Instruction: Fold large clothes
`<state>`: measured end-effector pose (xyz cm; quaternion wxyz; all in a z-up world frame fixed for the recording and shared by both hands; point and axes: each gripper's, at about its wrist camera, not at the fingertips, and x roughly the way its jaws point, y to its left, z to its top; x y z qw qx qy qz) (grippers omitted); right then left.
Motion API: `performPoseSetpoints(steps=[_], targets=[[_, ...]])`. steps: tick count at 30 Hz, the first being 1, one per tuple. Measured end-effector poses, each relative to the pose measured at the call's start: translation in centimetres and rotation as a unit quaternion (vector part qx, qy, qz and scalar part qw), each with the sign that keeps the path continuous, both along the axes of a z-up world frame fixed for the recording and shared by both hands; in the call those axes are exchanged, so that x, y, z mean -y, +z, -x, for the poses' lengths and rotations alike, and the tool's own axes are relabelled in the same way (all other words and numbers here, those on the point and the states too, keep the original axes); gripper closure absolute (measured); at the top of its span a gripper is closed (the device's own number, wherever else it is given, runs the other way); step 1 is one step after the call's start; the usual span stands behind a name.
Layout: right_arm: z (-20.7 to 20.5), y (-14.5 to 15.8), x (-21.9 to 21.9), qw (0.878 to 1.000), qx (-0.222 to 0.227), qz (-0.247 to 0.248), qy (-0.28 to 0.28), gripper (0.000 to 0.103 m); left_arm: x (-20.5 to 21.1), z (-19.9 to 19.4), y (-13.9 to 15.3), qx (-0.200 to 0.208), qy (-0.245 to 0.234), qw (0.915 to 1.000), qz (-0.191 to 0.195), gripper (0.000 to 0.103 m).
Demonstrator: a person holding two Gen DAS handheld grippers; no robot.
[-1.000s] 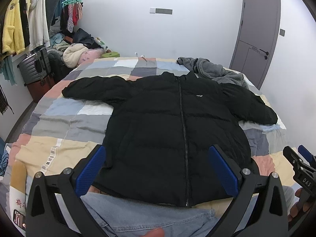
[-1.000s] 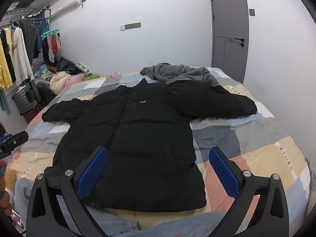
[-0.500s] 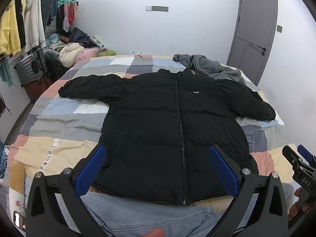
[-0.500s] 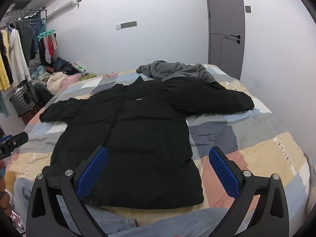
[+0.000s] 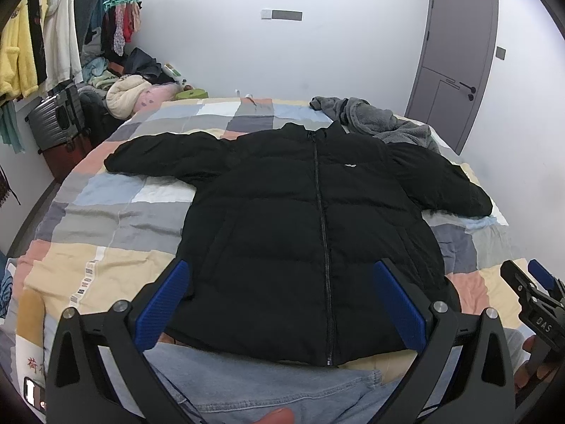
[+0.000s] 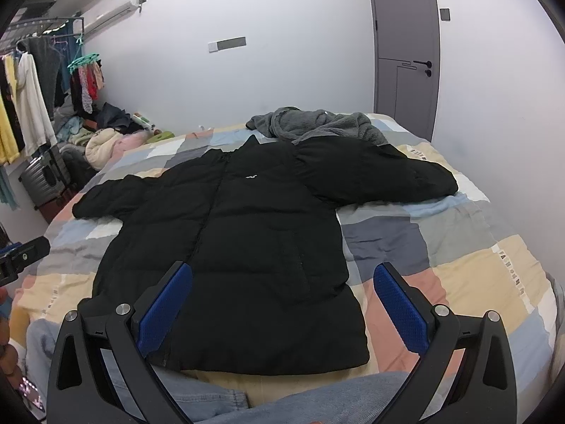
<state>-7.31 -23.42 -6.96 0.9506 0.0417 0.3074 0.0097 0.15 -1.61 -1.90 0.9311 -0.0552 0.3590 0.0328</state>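
Observation:
A black puffer jacket (image 5: pixel 310 219) (image 6: pixel 240 233) lies flat and zipped on the patchwork bed (image 5: pixel 106 233) (image 6: pixel 441 247), both sleeves spread outward and its hem toward me. My left gripper (image 5: pixel 282 300) hangs open above the hem, its blue pads wide apart and holding nothing. My right gripper (image 6: pixel 282 300) is open too, over the jacket's lower right corner, and shows at the right edge of the left wrist view (image 5: pixel 536 293). The left gripper's tip peeks in at the left edge of the right wrist view (image 6: pixel 21 258).
A grey fleece garment (image 5: pixel 381 123) (image 6: pixel 317 127) is bunched beyond the collar. Pale jeans (image 5: pixel 265 385) lie at the near edge under the hem. A suitcase (image 5: pixel 56 120), clothes rack (image 5: pixel 35 42) and laundry pile stand left; a grey door (image 5: pixel 455 53) right.
Both views have shifted slightly, the cameras tilting a little; the jacket lies as it did and both grippers stay open.

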Motion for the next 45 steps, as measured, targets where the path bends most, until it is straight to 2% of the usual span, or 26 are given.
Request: performPoseSetpoints(steps=[5, 7, 12, 15, 19, 22, 25, 29, 36, 41, 45], targets=[[-0.4, 0.2, -0.3, 1.0, 0.005, 0.002, 0.003, 0.0, -0.2, -0.2, 0.1, 0.004, -0.004, 1.0, 0.001, 0.0], [-0.7, 0.2, -0.2, 1.0, 0.005, 0.002, 0.004, 0.0, -0.4, -0.7, 0.3, 0.008, -0.002, 0.9999, 0.014, 0.0], [-1.8, 0.0, 0.3, 1.0, 0.004, -0.006, 0.004, 0.0, -0.5, -2.6, 0.1, 0.002, -0.013, 0.9995, 0.028, 0.0], [-2.9, -0.2, 0.3, 1.0, 0.005, -0.003, 0.001, 0.0, -0.4, -3.9, 0.1, 0.006, -0.019, 0.9995, 0.023, 0.0], [-4.3, 0.0, 0.2, 1.0, 0.011, 0.001, 0.0, 0.0, -0.2, -5.3, 0.0, 0.012, -0.041, 0.9988, 0.025, 0.0], [-5.5, 0.0, 0.0, 1.0, 0.018, -0.005, -0.001, 0.0, -0.3, -7.0, -0.1, 0.011, -0.068, 0.9967, 0.044, 0.0], [-7.2, -0.3, -0.4, 1.0, 0.026, -0.005, 0.001, 0.0, -0.7, -8.5, 0.2, 0.038, -0.071, 0.9956, 0.049, 0.0], [-9.5, -1.2, 0.1, 1.0, 0.023, -0.015, -0.007, 0.0, -1.5, -11.0, -1.5, 0.059, -0.069, 0.9948, 0.045, 0.0], [-13.0, -2.5, 1.7, 0.999, 0.026, 0.004, -0.019, 0.0, -2.4, -14.5, -6.4, 0.055, -0.053, 0.9967, 0.027, 0.0], [-15.8, -1.6, 4.5, 0.998, 0.041, 0.019, -0.039, 0.0, -2.9, -15.5, -7.8, 0.048, -0.056, 0.996, 0.05, 0.0], [-17.8, -0.4, 7.7, 0.997, 0.065, -0.003, -0.041, 0.0, -2.9, -16.1, -8.8, 0.037, -0.058, 0.9958, 0.061, 0.0]])
